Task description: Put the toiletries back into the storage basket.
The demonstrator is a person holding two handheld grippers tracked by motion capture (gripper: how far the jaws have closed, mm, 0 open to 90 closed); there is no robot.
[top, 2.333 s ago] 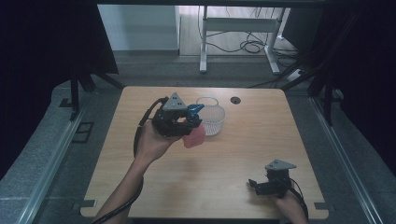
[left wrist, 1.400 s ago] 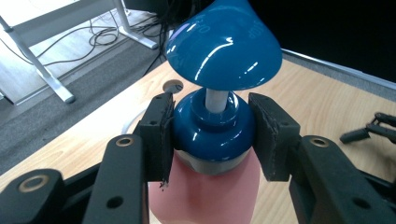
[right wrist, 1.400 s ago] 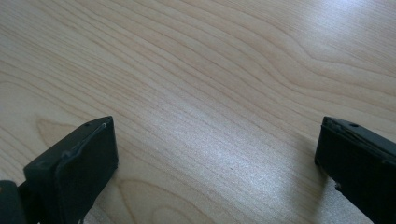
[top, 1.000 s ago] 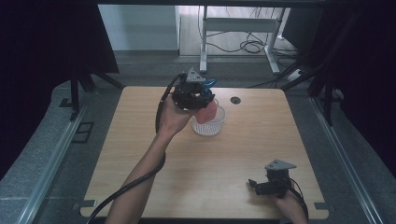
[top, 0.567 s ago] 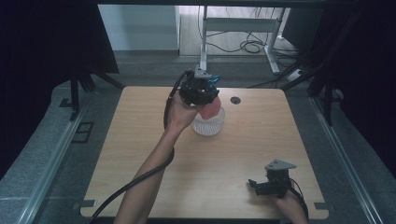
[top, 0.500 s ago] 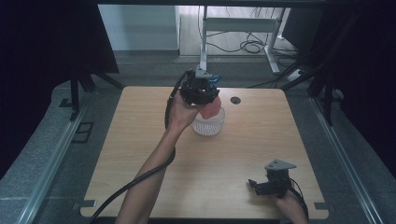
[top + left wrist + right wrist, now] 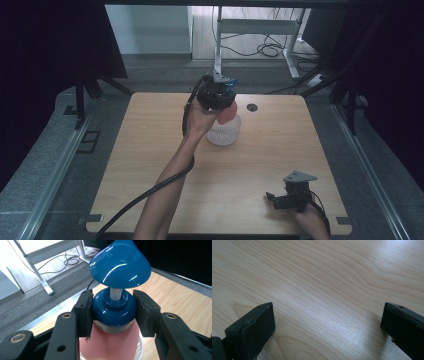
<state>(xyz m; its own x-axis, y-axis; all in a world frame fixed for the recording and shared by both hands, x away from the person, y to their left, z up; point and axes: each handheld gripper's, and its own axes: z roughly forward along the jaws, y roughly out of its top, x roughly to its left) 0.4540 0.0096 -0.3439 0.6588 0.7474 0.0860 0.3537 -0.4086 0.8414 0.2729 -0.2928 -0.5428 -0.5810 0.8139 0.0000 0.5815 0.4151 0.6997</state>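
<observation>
A pink pump bottle (image 7: 227,112) with a blue collar and pump head (image 7: 120,266) hangs partly inside a clear ribbed cup (image 7: 223,134) at the table's far middle. My left gripper (image 7: 113,308) is shut on the bottle's blue collar (image 7: 114,308), both pads pressed to its sides; in the high view the left gripper (image 7: 216,94) sits above the cup. My right gripper (image 7: 272,198) rests near the table's front right edge, and in the right gripper view its jaws stand wide apart over bare wood, the right gripper (image 7: 327,320) open with nothing between them.
A small dark round hole (image 7: 251,107) lies in the wooden table (image 7: 150,150) just right of the cup. A black cable (image 7: 145,192) trails along the left forearm to the front edge. A white frame and cables stand on the floor beyond the table.
My left gripper carried the pink bottle from beside the cup up and over it, then lowered it toward the cup's mouth. The right gripper kept still.
</observation>
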